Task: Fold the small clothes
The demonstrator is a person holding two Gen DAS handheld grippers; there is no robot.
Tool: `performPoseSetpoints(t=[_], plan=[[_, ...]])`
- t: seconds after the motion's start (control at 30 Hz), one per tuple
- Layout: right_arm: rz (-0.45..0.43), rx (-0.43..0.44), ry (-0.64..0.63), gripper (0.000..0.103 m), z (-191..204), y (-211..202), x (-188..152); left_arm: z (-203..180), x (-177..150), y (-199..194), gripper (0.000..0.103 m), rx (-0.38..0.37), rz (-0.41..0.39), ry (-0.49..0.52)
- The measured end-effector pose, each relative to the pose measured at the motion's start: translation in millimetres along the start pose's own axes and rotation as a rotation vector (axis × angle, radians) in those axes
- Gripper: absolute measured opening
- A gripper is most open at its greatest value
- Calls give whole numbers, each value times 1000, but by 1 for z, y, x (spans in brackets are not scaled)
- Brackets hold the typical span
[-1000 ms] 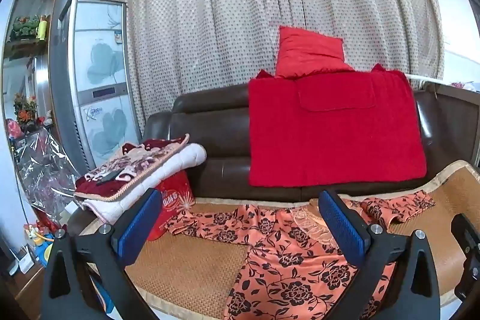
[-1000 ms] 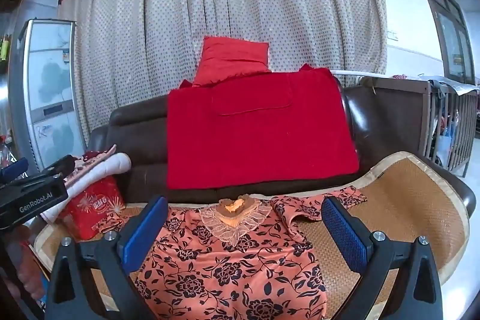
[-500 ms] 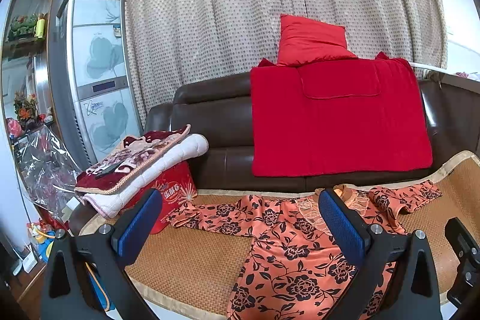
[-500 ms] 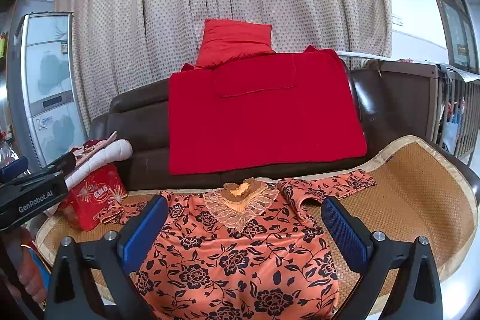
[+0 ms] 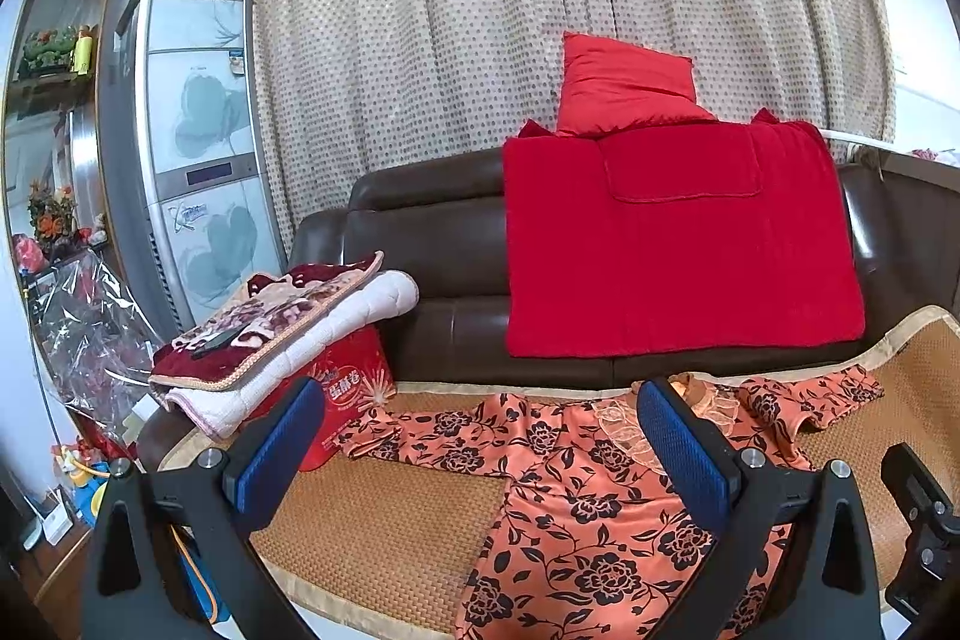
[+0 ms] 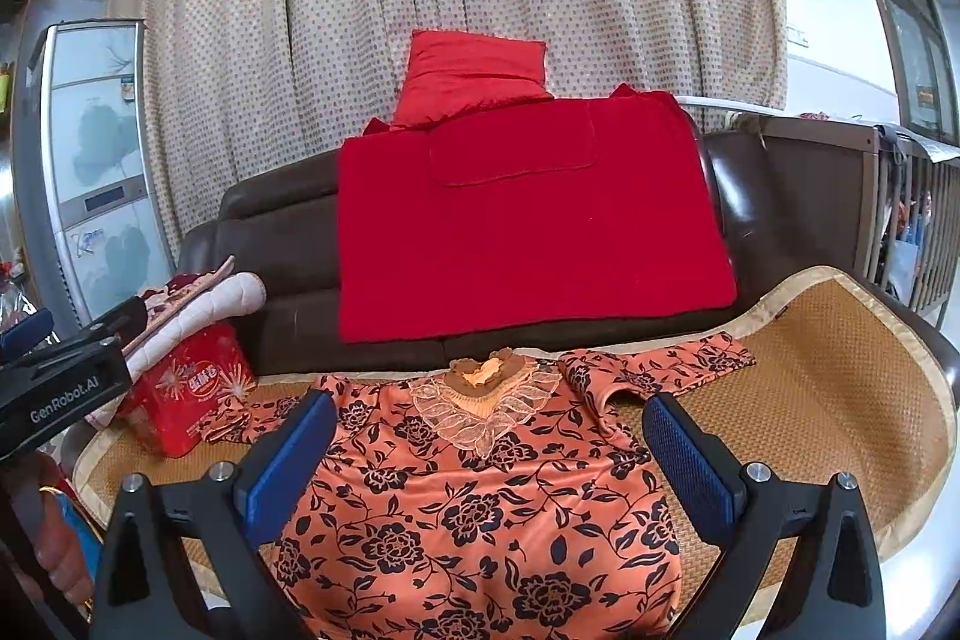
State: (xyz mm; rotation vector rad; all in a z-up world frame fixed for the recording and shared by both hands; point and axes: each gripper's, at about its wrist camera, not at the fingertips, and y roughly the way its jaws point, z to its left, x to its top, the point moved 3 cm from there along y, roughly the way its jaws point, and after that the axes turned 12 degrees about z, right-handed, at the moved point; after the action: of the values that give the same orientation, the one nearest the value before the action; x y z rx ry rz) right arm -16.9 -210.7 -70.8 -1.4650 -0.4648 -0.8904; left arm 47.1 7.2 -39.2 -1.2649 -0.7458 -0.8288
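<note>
An orange top with black flowers (image 6: pixel 480 496) lies spread flat on a woven mat (image 6: pixel 810 400) on the sofa seat, lace collar (image 6: pixel 489 400) toward the backrest, sleeves out to both sides. It also shows in the left wrist view (image 5: pixel 576 508). My right gripper (image 6: pixel 489 454) is open and empty, held above the top's chest. My left gripper (image 5: pixel 480 454) is open and empty, above the top's left sleeve and the mat (image 5: pixel 384 520). The left gripper's body shows at the left of the right wrist view (image 6: pixel 60 388).
A red blanket (image 6: pixel 522 220) and red cushion (image 6: pixel 474 70) hang on the brown sofa back (image 6: pixel 264 244). Folded quilts (image 5: pixel 288 322) rest on a red box (image 5: pixel 348 394) at the sofa's left end. A tall cabinet (image 5: pixel 192 148) stands left; a wooden crib (image 6: pixel 888 208) right.
Both grippers have tilted and moved down toward the seat; the top and mat now fill more of the lower views. Both stay open.
</note>
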Motion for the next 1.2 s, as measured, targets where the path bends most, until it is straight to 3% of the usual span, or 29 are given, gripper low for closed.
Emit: performPoseSetpoints(t=[1.2], plan=[[46,0,18,103,3,16,-2,1,-2,10,103,1,12,5]])
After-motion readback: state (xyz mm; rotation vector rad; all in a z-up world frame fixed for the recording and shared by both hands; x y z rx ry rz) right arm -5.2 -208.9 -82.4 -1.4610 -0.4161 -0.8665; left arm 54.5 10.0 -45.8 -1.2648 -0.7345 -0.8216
